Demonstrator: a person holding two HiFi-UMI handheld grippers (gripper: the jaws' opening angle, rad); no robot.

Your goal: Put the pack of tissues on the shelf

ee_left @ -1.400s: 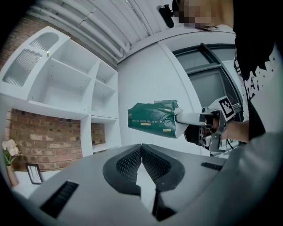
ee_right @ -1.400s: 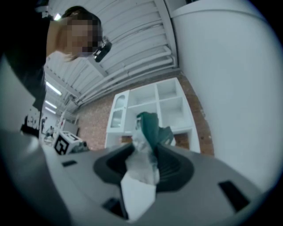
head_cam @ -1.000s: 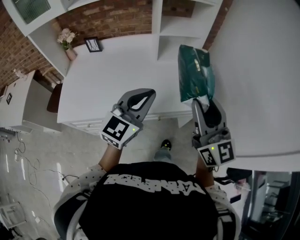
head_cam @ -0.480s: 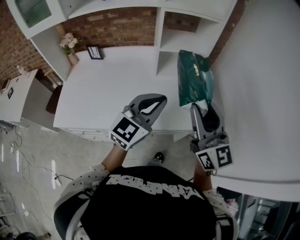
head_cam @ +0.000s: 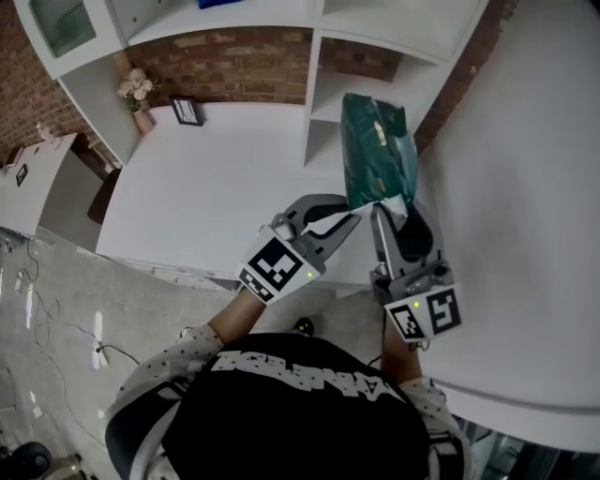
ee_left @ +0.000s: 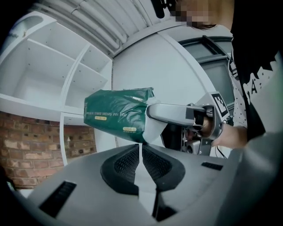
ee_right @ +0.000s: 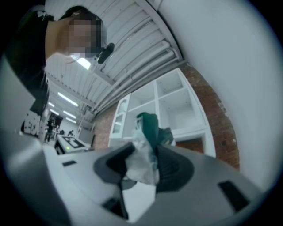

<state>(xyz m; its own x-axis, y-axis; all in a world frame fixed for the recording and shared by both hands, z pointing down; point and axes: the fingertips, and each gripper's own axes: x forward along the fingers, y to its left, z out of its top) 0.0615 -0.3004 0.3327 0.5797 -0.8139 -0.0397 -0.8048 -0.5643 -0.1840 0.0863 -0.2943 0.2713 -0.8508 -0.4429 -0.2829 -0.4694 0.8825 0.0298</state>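
The right gripper (head_cam: 394, 219) pinches the crumpled white end of the pack of tissues (head_cam: 377, 150). The green pack sticks out from its jaws in the air, pointing far. Over the last second it has carried the pack farther and slightly left, so it now hangs close in front of the shelf (head_cam: 315, 103). The left gripper (head_cam: 345, 221), jaws pressed together and empty, has swung in from the left to just beside the pack's near end. Only the final push onto the shelf seems left.

Head view: above, steeply down.
Left gripper view: close, level.
Right gripper view: close, tilted up.
Shared: pack of tissues (head_cam: 378, 150), shelf (head_cam: 394, 28).
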